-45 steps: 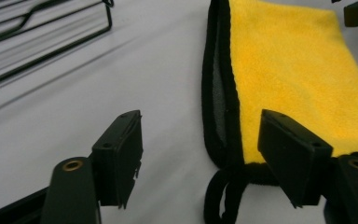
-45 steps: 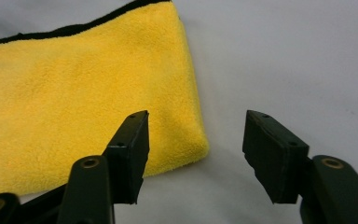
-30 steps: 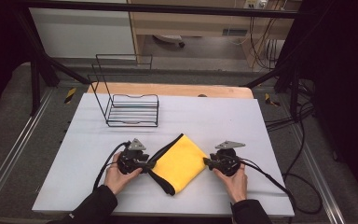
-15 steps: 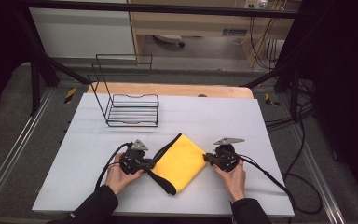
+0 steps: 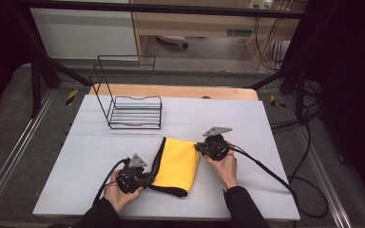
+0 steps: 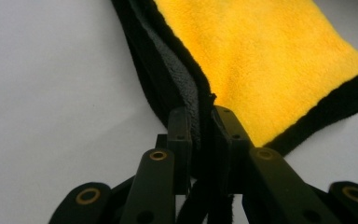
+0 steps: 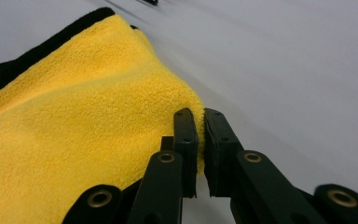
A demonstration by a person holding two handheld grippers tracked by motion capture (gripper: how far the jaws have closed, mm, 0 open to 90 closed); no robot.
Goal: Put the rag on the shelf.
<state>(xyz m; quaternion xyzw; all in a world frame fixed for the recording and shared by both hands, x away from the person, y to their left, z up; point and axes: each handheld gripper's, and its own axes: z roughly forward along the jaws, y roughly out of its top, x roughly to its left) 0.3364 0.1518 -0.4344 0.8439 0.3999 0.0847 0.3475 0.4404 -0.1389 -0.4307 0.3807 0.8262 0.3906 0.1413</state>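
Observation:
A yellow cloth [image 5: 177, 164] with a black border lies folded on the white table [image 5: 95, 147]. My left gripper [image 5: 147, 179] is at the cloth's near left corner, shut on its black edge; in the left gripper view the dark hem [image 6: 186, 100] runs between the jaws of the left gripper [image 6: 200, 122]. My right gripper [image 5: 199, 147] is at the cloth's far right corner. In the right gripper view the right gripper [image 7: 199, 122] is pinched on the yellow cloth [image 7: 88, 121] at its fold.
A black wire rack [image 5: 132, 105] stands at the back left of the table. A wooden board [image 5: 171, 91] runs along the far edge. Cables [image 5: 266, 168] trail from both grippers toward the near and right sides.
The cloth has turned: my right gripper moved away from me with its corner, and my left gripper drew its corner nearer to me.

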